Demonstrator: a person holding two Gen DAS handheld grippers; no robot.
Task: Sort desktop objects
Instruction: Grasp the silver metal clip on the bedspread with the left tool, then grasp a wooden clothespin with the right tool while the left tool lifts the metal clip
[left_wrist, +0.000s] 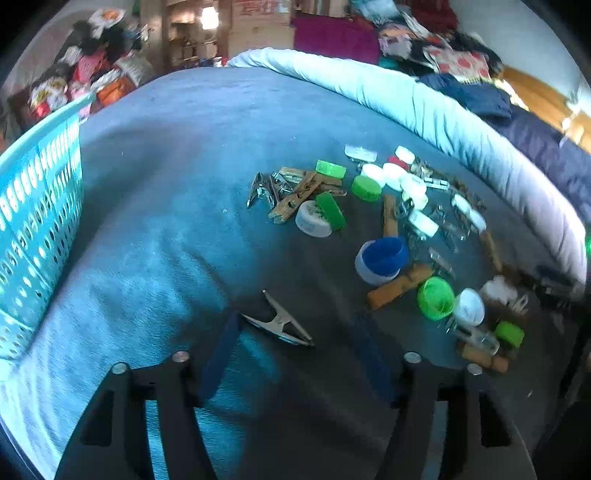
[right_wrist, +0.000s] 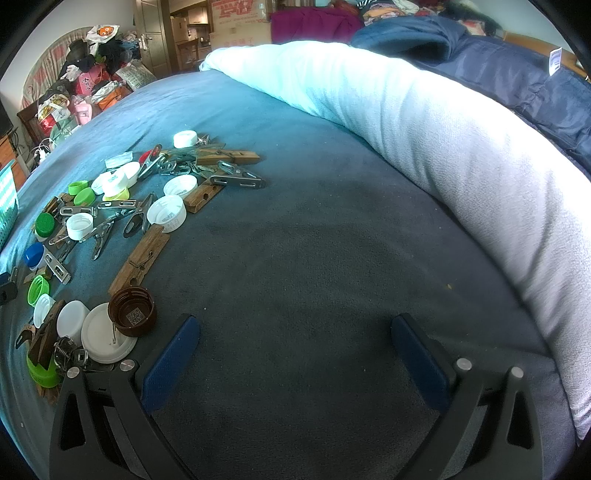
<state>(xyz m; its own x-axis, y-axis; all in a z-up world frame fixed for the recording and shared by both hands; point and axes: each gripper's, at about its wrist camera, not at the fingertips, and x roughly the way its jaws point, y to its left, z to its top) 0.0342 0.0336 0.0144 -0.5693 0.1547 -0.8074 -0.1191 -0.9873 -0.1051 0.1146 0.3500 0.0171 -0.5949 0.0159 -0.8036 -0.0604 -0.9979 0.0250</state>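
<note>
A scatter of bottle caps, wooden clothespins and metal clips lies on a blue blanket. In the left wrist view my left gripper (left_wrist: 295, 325) is open, and a lone metal clip (left_wrist: 280, 323) lies on the blanket between its fingertips. A blue cap (left_wrist: 384, 256), a green cap (left_wrist: 436, 298) and a wooden clothespin (left_wrist: 400, 286) lie to its right. In the right wrist view my right gripper (right_wrist: 295, 326) is open and empty over bare blanket. A brown cap (right_wrist: 132, 312) on a white lid (right_wrist: 105, 338) sits just left of its left finger.
A teal perforated basket (left_wrist: 35, 221) stands at the left; its edge also shows in the right wrist view (right_wrist: 7, 206). A white rolled duvet (right_wrist: 424, 129) borders the blanket at the right. Piled bags and clothes lie beyond the bed.
</note>
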